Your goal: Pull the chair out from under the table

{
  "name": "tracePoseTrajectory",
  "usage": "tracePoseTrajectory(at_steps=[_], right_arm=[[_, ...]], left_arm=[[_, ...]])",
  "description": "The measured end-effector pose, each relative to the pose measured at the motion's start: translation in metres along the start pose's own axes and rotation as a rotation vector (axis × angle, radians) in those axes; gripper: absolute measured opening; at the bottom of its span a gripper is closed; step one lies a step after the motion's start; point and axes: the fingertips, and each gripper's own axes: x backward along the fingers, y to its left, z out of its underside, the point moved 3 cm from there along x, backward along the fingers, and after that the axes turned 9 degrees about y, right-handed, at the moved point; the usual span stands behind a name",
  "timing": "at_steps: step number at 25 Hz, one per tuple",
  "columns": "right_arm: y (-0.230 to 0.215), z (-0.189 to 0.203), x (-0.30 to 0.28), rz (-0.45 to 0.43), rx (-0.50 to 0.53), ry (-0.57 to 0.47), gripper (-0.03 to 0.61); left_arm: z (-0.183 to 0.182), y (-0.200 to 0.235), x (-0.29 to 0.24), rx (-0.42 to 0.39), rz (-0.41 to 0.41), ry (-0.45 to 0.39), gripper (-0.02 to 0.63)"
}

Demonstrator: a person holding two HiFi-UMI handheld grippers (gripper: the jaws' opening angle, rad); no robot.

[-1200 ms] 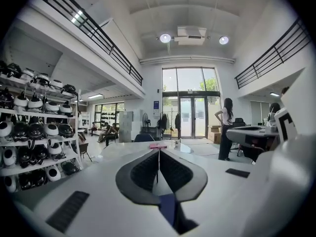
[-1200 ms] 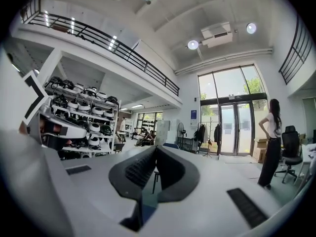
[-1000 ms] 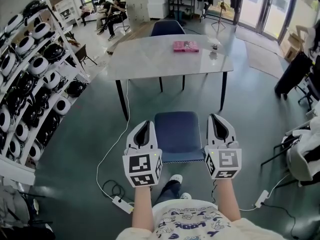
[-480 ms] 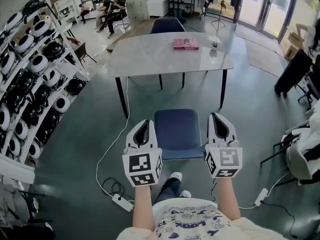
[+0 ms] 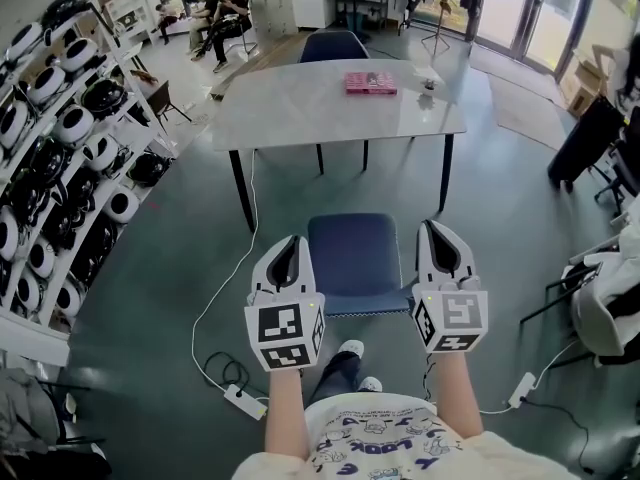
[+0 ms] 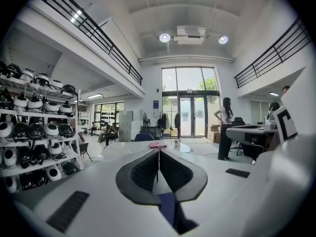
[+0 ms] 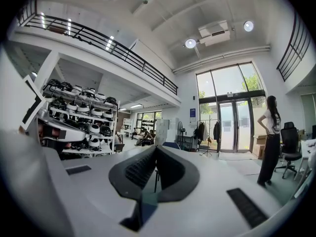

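Right: big open hall, grey-green floor (image 5: pixel 170 268), glazed doors (image 6: pixel 190 107) at the far end. Rack (image 5: pixel 60 158) along the left wall, packed with white and black helmets. Pale grey surface (image 5: pixel 310 113) on dark legs stands mid-room; a pink box (image 5: pixel 371 83) lies on its far half, and a second blue chair (image 5: pixel 333 46) is tucked in at the far side. White cable (image 5: pixel 225 278) trails across the floor to a power strip (image 5: pixel 243 401). People seated (image 5: pixel 222 18) in the back corner; one person standing (image 7: pixel 269 142) off to the right.

Both forearms reach straight ahead, roughly parallel, about chest-high. Left tool (image 5: pixel 289 248) points forward over the floor just left of the seat; its jaws are clenched pad to pad with nothing between them. Right tool (image 5: pixel 436 233) mirrors it just right of the seat, held level, also clenched and empty. From above I cannot tell whether either touches the seat, though both gripper views look out over the tabletop.

Chair (image 5: pixel 350 258): dark blue upholstered seat, squarish with rounded corners. It stands on the floor between the two tools, well clear of the surface's near edge and out from under it, squarely in front of the person.
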Motion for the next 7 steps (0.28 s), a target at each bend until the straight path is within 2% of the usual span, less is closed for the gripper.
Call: tracePoseTrajectory(at_steps=[7], right_arm=[[-0.0019, -0.0014, -0.0030, 0.001, 0.004, 0.002, 0.003]], left_arm=[[0.0003, -0.0005, -0.0047, -0.004, 0.004, 0.008, 0.020]])
